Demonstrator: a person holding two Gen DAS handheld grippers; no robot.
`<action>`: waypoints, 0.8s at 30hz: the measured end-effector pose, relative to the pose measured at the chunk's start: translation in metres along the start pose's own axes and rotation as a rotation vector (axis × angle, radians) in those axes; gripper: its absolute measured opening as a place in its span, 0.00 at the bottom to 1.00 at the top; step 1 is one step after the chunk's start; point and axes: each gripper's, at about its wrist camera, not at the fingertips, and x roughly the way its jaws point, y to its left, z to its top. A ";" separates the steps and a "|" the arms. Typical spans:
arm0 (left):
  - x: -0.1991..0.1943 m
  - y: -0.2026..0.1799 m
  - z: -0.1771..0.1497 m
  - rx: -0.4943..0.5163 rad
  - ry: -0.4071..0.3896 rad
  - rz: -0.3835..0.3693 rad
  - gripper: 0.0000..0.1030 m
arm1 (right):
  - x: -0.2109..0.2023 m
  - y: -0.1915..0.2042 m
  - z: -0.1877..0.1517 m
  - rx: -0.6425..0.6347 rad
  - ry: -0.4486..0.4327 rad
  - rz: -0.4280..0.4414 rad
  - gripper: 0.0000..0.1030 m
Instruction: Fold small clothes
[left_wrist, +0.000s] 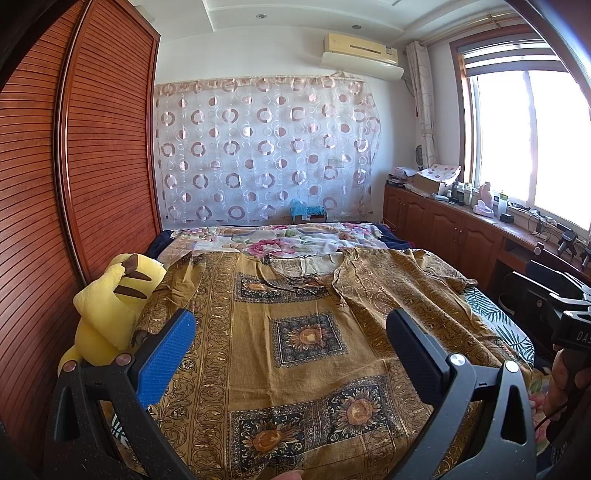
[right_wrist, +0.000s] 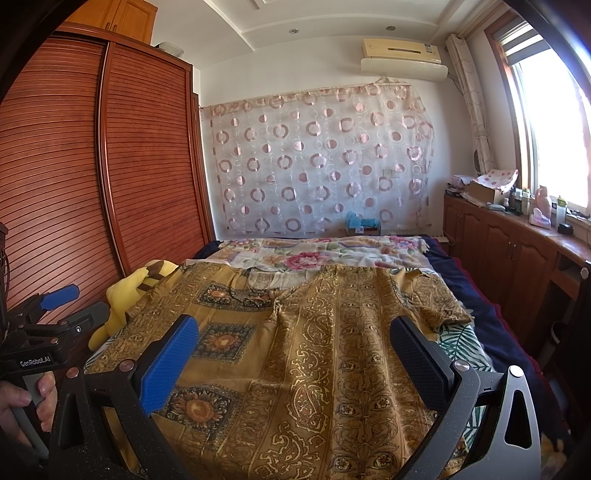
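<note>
A mustard-gold patterned garment with sunflower squares lies spread flat on the bed, neckline at the far end, one short sleeve out to the right. It also fills the right wrist view. My left gripper is open and empty, held above the garment's lower middle. My right gripper is open and empty, above the garment's right half. The left gripper also shows at the left edge of the right wrist view. The right gripper's body shows at the right edge of the left wrist view.
A yellow plush toy lies at the bed's left edge against the wooden wardrobe. A floral blanket covers the bed's far end. A wooden cabinet with clutter runs under the window on the right.
</note>
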 end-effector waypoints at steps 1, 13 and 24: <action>0.000 0.000 0.000 0.000 0.001 0.000 1.00 | 0.000 0.000 0.000 0.000 0.000 0.001 1.00; 0.038 0.039 -0.020 -0.023 0.123 -0.006 1.00 | 0.043 0.002 -0.009 -0.022 0.089 0.066 1.00; 0.087 0.121 -0.039 -0.053 0.243 0.060 0.99 | 0.107 0.003 -0.011 -0.048 0.213 0.144 0.99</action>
